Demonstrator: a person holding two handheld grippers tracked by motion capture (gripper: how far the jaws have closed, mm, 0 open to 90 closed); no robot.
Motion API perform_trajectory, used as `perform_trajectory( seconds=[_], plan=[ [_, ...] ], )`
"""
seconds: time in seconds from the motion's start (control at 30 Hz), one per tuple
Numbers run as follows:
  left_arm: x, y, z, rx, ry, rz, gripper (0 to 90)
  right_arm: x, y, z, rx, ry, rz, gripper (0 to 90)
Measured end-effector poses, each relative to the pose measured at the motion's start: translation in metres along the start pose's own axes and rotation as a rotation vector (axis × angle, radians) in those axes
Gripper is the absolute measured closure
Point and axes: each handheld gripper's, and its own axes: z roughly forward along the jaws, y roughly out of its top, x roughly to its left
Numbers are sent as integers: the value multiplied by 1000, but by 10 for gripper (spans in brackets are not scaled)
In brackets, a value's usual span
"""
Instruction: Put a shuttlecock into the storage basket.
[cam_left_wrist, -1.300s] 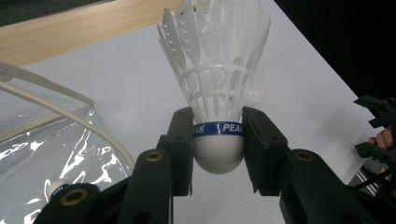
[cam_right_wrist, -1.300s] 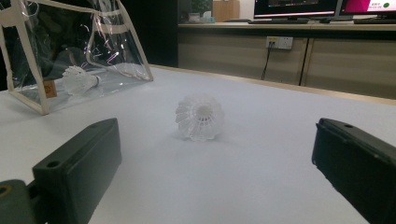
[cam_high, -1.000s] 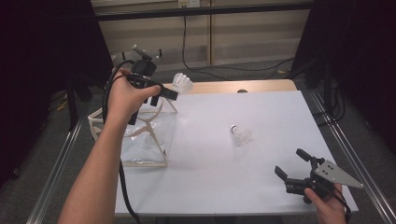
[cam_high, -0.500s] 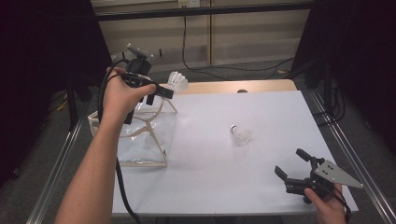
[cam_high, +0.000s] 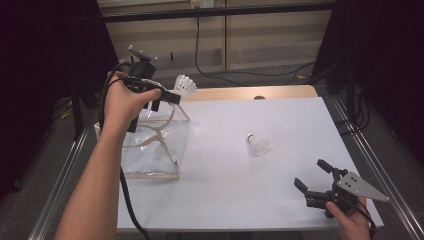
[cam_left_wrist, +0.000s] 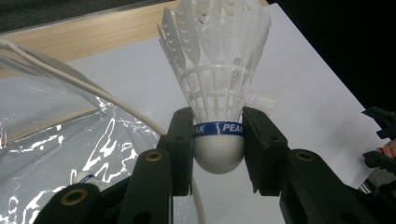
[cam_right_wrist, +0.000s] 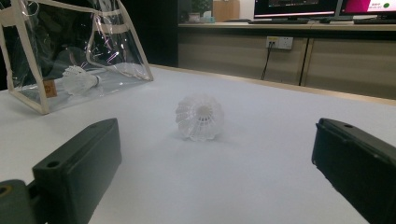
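Note:
My left gripper (cam_high: 172, 95) (cam_left_wrist: 218, 140) is shut on the cork of a white shuttlecock (cam_high: 185, 86) (cam_left_wrist: 215, 79) with a blue band, held feathers outward in the air over the clear plastic bag (cam_high: 150, 142) (cam_right_wrist: 70, 56). One shuttlecock (cam_right_wrist: 79, 79) lies inside that bag. Another shuttlecock (cam_high: 257, 144) (cam_right_wrist: 201, 116) lies on the white table (cam_high: 240, 190), feathers toward the right gripper. My right gripper (cam_high: 315, 181) (cam_right_wrist: 215, 177) stands open near the table's front right corner, jaws pointed at that shuttlecock and well short of it.
The bag has cream trim and handles and stands at the table's left edge. A wooden strip (cam_high: 240, 93) runs along the far edge. Metal rails (cam_high: 370, 150) flank the table. Cables (cam_high: 215, 60) hang behind it.
The left hand has drifted a little left and up with the shuttlecock still in its jaws. The right gripper and the shuttlecock on the table have kept still.

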Motion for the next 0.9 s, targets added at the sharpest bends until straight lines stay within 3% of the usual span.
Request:
perform_trajectory(
  seconds=[0.9],
  plan=[
    [12,-2,-13,-26,41,-26,656,0,0,0,3,0,-5,11]
  ],
)
